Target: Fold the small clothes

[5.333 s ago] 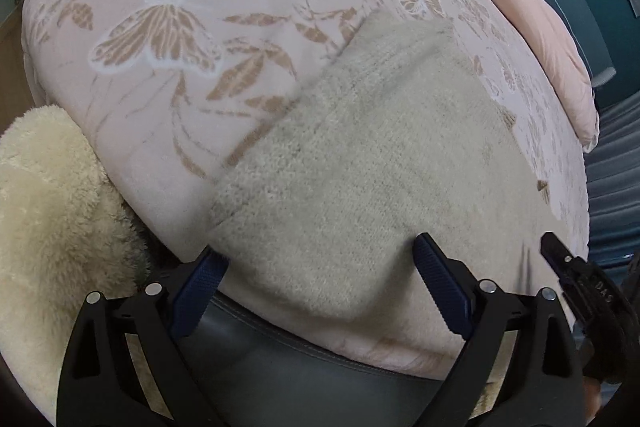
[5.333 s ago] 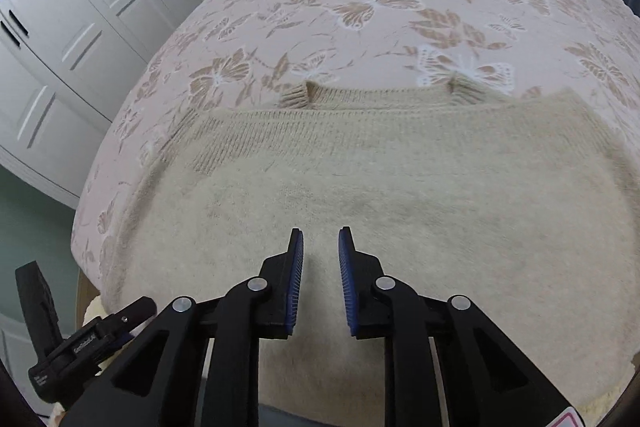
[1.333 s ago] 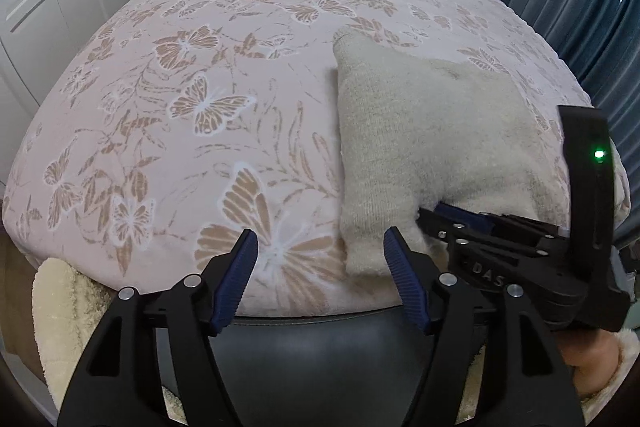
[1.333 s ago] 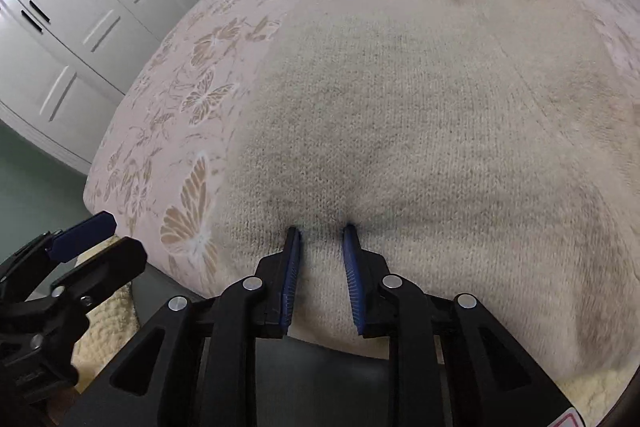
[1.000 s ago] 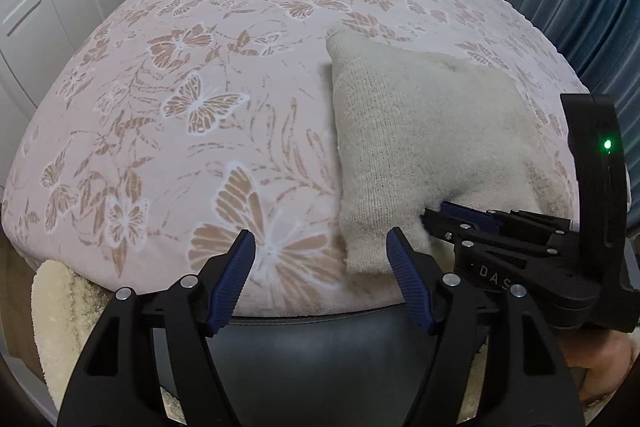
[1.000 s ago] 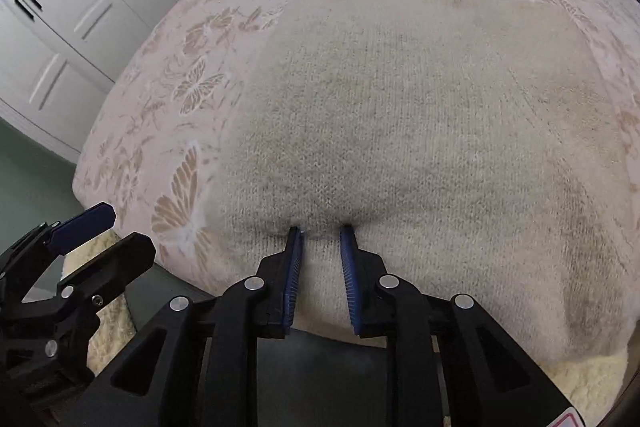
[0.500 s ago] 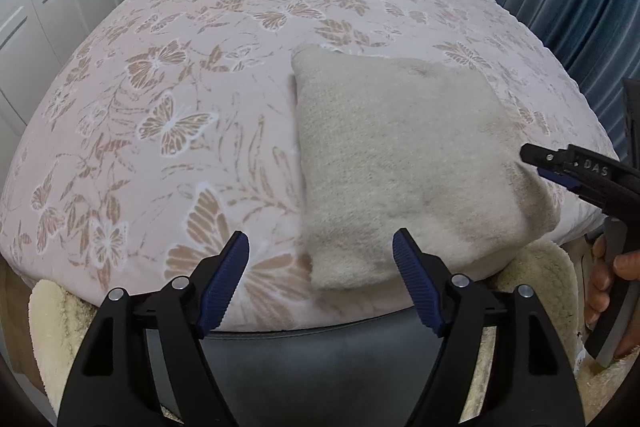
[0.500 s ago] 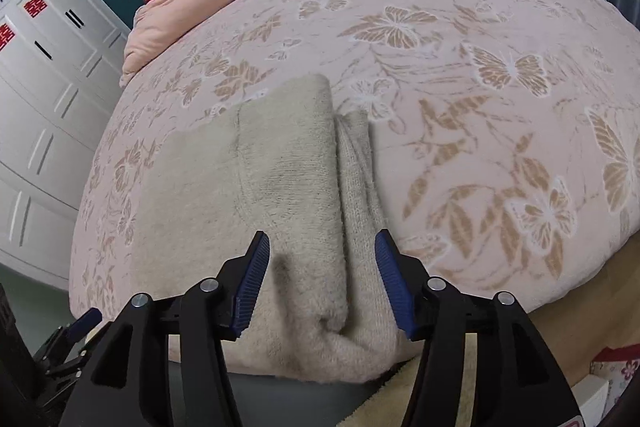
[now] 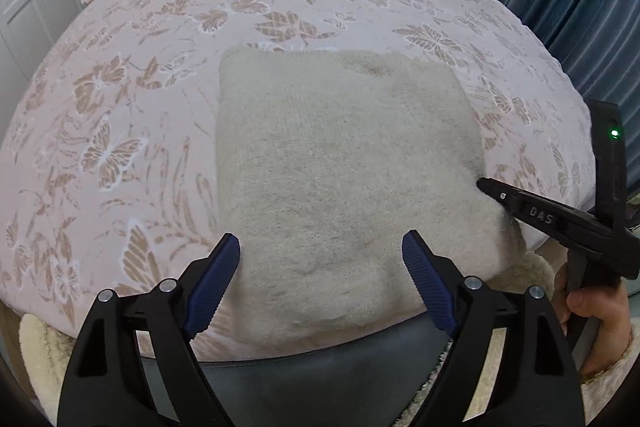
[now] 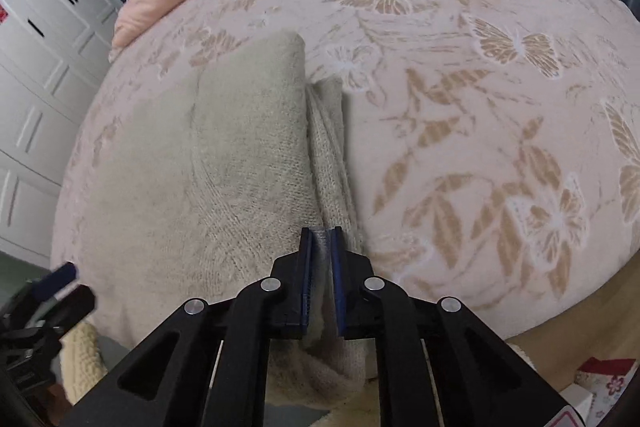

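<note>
A beige knitted sweater lies folded into a thick, roughly square bundle on the bed, close to its near edge and nearer the right corner than the left. Its surface is fuzzy and slightly lumpy, and in the right wrist view its right side shows stacked layers with a narrower fold lying beside the main one. The left tool hangs above the bundle's near edge with its blue-padded jaws spread wide, having just been opening, and nothing is pressed between them. The right tool sits at the bundle's near right corner; its jaws have just been closing and now stand narrow, pinching the sweater's layered edge between the pads. A hand grips its handle.
</note>
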